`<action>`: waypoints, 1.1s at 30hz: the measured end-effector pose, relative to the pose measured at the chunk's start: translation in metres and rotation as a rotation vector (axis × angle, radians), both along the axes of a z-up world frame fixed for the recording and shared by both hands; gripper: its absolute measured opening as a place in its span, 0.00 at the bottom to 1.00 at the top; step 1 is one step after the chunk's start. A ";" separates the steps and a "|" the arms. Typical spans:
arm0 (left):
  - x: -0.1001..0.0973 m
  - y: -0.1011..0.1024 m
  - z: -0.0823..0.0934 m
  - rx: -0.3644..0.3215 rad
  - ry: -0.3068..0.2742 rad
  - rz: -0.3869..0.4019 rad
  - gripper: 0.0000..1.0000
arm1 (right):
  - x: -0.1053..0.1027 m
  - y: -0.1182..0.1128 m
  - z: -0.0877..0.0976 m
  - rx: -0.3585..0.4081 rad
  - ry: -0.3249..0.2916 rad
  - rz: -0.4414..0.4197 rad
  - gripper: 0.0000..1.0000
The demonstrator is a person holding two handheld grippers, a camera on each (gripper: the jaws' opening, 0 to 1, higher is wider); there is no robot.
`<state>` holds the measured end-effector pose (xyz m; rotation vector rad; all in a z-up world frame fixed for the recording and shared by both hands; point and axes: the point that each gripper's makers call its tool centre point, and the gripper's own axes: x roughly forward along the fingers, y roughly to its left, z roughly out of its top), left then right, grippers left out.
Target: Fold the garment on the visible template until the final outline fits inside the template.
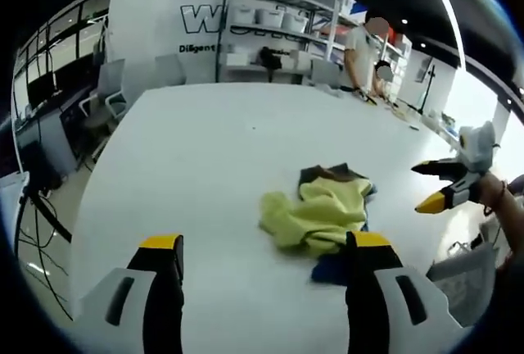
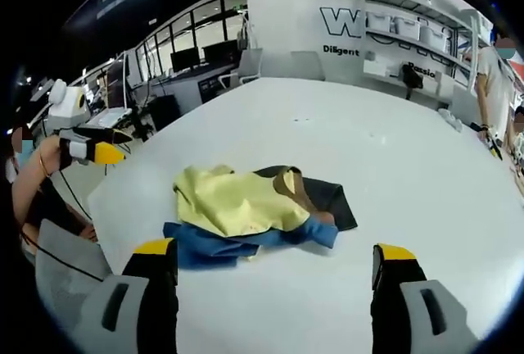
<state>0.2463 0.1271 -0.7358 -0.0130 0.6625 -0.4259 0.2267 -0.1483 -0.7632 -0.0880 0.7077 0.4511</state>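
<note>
table first: a broad white tabletop (image 1: pixel 205 165) carries everything, and the crumpled pile sits toward its near edge, well apart from the far shelving.

dark flat rectangular sheet (image 2: pixel 332 198), probably the template, lies under the pile with one corner showing clear; most of its outline is covered, so its true edges are hard to judge.

pale yellow crumpled cloth garment (image 2: pixel 237 202) is heaped on top, its long axis running roughly across the right gripper view, with a blue fabric layer (image 2: pixel 213 247) poking out beneath along the near side. whether the blue is part of the same garment or a separate piece cannot be told.

right gripper (image 2: pixel 274 268) stands with its jaws spread wide and nothing between them, and the pile lies straight ahead, just beyond the yellow tips. it looks the nearer tool, so the first grab probably falls to it.

left gripper (image 1: pixel 266 256) is likewise spread wide and empty; in the left gripper view the pile sits ahead and toward its right jaw, whose tip overlaps the blue edge in the picture, though contact cannot be confirmed.
</note>
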 end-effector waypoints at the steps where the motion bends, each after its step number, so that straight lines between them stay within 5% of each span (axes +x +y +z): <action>1: 0.003 -0.001 -0.004 0.000 0.006 -0.003 0.77 | 0.003 -0.001 -0.003 0.001 0.011 -0.002 0.96; 18: 0.042 -0.009 -0.037 0.025 0.020 -0.007 0.63 | 0.032 0.000 -0.029 0.131 0.063 -0.035 0.78; 33: 0.093 -0.027 -0.063 -0.024 0.008 -0.003 0.51 | 0.054 -0.013 -0.060 0.080 0.082 -0.037 0.64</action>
